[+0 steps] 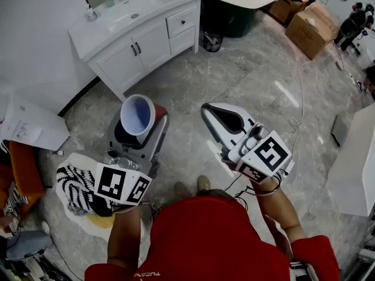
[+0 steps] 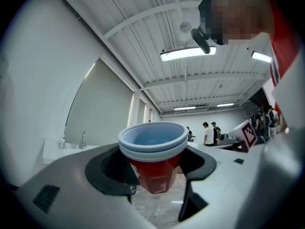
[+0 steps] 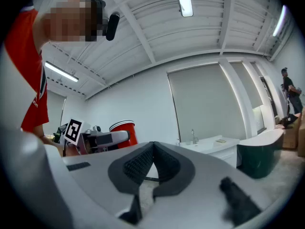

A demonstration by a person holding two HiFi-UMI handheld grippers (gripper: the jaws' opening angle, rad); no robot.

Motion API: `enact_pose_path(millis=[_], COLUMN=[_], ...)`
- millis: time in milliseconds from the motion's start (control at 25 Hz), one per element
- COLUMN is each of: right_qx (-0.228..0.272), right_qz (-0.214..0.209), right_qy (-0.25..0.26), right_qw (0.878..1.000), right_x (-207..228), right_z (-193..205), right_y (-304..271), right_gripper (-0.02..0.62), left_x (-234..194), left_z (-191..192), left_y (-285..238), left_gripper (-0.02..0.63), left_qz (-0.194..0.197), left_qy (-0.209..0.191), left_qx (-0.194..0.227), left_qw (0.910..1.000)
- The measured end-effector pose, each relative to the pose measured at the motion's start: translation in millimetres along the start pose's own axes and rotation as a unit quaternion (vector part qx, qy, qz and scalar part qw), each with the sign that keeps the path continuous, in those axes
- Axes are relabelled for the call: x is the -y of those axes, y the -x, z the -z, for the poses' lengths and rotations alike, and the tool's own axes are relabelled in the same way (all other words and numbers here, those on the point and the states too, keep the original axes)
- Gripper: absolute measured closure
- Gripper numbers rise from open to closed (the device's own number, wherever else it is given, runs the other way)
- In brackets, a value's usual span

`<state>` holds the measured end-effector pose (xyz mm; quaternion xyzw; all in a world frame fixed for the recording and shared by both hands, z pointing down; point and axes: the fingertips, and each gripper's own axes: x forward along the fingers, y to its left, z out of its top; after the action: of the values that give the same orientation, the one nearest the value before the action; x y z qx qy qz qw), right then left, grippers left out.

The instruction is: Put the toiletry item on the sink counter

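Floor (image 1: 246,81): grey marble-look tiles, glossy, light streaks reflected; wall (image 1: 35,45) plain white, dark skirting at its base; white vanity with sink counter (image 1: 111,16) stands against that wall, two doors, two drawers, dark handles; small black bin (image 1: 212,40) just beside its drawer end; dark green tub-like unit (image 1: 231,17) under a white oval top, beyond the bin; cardboard boxes (image 1: 310,31) at far right; white table edge (image 1: 354,163) at right; pale mat (image 1: 69,160) on floor at left; thin cable (image 1: 300,98) trails over the tiles. Ceiling (image 3: 157,37) white, ribbed panels and beams; strip lights (image 2: 187,54) lit; large pale grey panel (image 3: 205,104) on the wall behind the counter, window or blind cannot tell.
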<state>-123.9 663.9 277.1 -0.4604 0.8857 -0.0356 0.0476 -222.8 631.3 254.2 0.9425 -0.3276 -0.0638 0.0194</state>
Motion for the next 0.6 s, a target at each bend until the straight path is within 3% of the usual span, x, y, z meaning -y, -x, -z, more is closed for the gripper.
enact_pose_path(millis=[600], right_qx=[0.020], right_qz=[-0.007], right_qy=[-0.013], right_qw=[1.000], right_x=[24.5], right_z=[-8.5], right_y=[-3.2], right_gripper=[0.565], left_x=[-4.2], left_z=[4.7], left_y=[-20.7], left_gripper=[0.283], left_qz=[-0.009], left_qy=[0.002], left_qx=[-0.002], left_qw=[1.0000])
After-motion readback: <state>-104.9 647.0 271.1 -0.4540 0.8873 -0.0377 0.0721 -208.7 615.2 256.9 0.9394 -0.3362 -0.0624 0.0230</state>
